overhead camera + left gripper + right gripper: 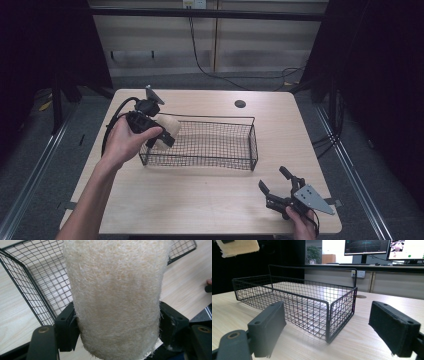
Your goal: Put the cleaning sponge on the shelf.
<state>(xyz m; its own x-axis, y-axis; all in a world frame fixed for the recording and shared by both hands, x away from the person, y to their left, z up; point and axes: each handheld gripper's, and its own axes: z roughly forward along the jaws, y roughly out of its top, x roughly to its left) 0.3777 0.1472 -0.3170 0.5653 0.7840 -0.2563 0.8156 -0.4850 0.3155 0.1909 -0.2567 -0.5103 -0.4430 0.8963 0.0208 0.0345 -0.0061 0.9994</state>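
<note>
A cream loofah roll (168, 126) hangs above the left end of a black wire basket (250, 142), with my left gripper (159, 134) shut on it. In the left gripper view the loofah (115, 297) stands between the two jaws, the basket's corner (37, 290) below it. My right gripper (275, 185) rests open near the table's front right corner, nothing between its jaws. From the right gripper view, the basket (294, 302) lies ahead and the loofah (238, 247) shows at the top left.
The basket sits mid-table on the light wooden table (200, 195). A round cable hole (240, 104) lies behind the basket. A cable (111, 125) loops from the left gripper. Monitors (367, 247) stand beyond the table.
</note>
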